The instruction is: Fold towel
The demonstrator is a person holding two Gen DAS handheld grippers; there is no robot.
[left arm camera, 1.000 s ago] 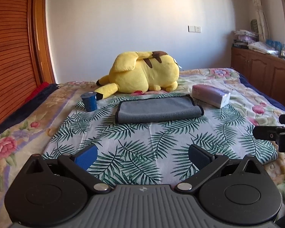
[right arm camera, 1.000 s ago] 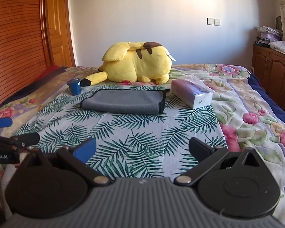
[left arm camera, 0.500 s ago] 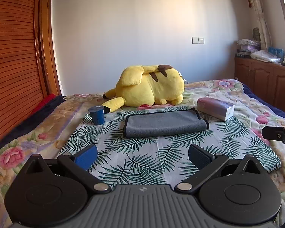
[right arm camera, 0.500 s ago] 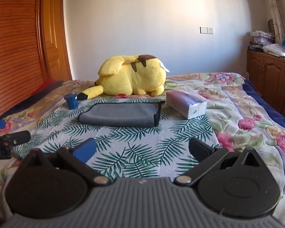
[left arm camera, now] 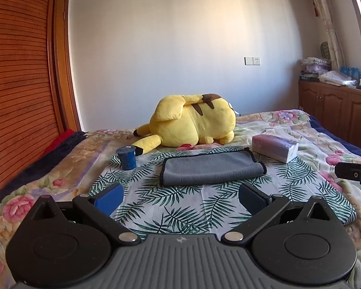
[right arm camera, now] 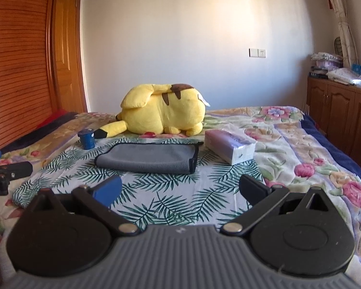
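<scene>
The grey towel (left arm camera: pixel 211 167) lies already folded flat on the palm-leaf sheet (left arm camera: pixel 180 207), beyond the left gripper (left arm camera: pixel 180 196) and right gripper (right arm camera: pixel 180 189), both spread wide and empty, so little seems left.

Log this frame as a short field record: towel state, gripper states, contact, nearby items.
towel: grey microfibre towel with black edging, folded flat on the palm-leaf print sheet
left gripper: open, empty
right gripper: open, empty
contact: neither gripper touches the towel
nearby: small blue cup to its left, tissue pack to its right, yellow plush toy behind
</scene>
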